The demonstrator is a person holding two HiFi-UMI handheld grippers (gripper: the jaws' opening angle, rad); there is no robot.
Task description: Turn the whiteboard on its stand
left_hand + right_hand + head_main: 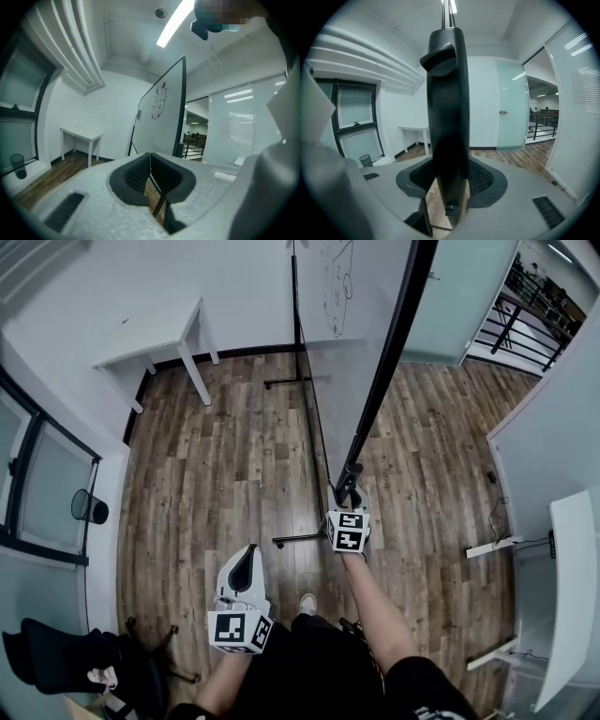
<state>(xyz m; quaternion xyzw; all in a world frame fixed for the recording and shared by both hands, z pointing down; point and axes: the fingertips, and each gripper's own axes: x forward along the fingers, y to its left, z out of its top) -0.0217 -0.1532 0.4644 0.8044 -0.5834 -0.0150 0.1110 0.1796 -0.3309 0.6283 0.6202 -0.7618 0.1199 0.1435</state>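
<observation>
The whiteboard (352,343) hangs tilted on its black stand (298,538); from above I see its white face with marker drawings and its black frame edge (384,371) running down toward me. My right gripper (349,495) is shut on the lower end of that frame edge. In the right gripper view the black frame bar (446,117) stands upright between the pads of the right gripper (449,185). My left gripper (245,566) hangs lower left, away from the board, shut on nothing. The left gripper (150,160) points toward the whiteboard (161,117) from a distance.
A white table (155,332) stands against the far wall on the left. A dark waste bin (90,508) sits by the window wall, and a black chair (103,662) is at lower left. A white desk (572,587) is on the right; a glass door (510,108) lies beyond.
</observation>
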